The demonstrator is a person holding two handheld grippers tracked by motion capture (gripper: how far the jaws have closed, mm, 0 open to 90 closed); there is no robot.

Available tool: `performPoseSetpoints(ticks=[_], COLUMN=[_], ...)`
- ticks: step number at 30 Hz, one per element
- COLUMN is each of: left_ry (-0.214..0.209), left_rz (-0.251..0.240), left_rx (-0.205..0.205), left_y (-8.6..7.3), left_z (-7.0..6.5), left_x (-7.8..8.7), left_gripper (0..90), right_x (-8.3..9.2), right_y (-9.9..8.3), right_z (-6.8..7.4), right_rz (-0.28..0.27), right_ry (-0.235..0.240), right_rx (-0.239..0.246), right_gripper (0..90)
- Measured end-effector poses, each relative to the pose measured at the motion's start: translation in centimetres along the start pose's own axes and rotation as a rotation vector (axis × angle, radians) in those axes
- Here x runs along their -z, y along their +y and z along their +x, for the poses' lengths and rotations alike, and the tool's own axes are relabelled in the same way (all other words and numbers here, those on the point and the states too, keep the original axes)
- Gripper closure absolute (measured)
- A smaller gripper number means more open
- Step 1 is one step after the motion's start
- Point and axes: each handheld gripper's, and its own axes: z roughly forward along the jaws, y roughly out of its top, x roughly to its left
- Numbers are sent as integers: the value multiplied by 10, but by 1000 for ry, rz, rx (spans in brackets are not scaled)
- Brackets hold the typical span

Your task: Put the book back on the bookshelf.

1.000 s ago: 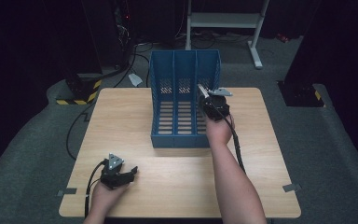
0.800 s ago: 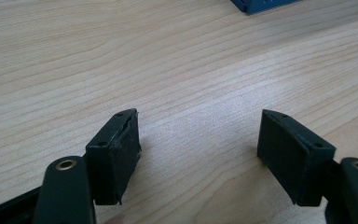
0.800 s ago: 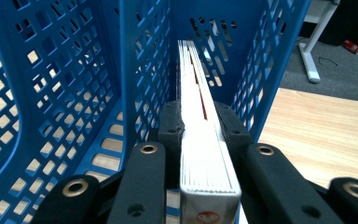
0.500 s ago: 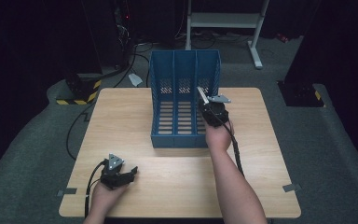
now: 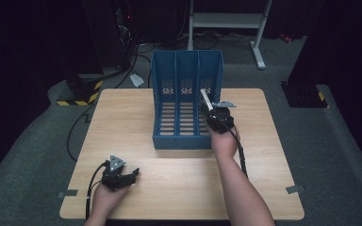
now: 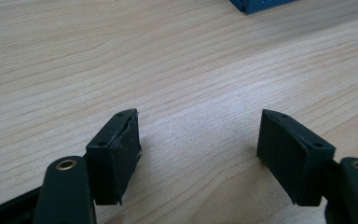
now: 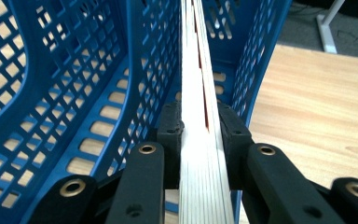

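Note:
A blue three-slot file rack (image 5: 186, 56) stands at the middle back of the wooden table (image 5: 122, 122). My right gripper (image 5: 212, 112) is shut on a thin white book (image 5: 204, 98), held edge-on and tilted over the rack's right slot. In the right gripper view the pads of my right gripper (image 7: 200, 126) press both sides of the book (image 7: 193, 70), which runs along the slot's lattice divider (image 7: 154, 60). My left gripper (image 5: 129, 175) rests open on the table's front left. Nothing but bare wood lies between the jaws of the left gripper (image 6: 198, 140).
A corner of the rack (image 6: 261, 3) shows far off in the left gripper view. A white desk frame (image 5: 226, 21) and dark cabinets stand behind the table. A yellow-black striped block (image 5: 78, 96) and cables lie on the floor at left. Tape marks (image 5: 294, 189) sit near the front corners.
My right hand has come slightly nearer and lower with the book, sinking it further into the right slot. The left hand has stayed put.

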Motion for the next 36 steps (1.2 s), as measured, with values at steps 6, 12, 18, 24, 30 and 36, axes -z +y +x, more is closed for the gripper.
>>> performPoseSetpoints(ticks=[6,12,18,24,30,36], left_ry=[-1,0,-1,-1,0,0], left_rz=[0,0,0,0,1,1], left_rx=[0,0,0,-1,-1,0], left_y=[0,0,0,0,0,0], left_z=[0,0,0,0,0,0], left_x=[0,0,0,0,0,0], left_gripper=[297,297,297,297,297,297], right_x=[-1,-3,-8,-13,-16,-15], right_y=[-2,2,13,24,26,25], right_z=[2,0,-1,0,0,5], right_rz=[4,29,41,74,83,70], right_ry=[2,17,19,10,2,-29], right_rx=[12,7,5,21,8,15], right_gripper=[738,658,658,701,717,759])
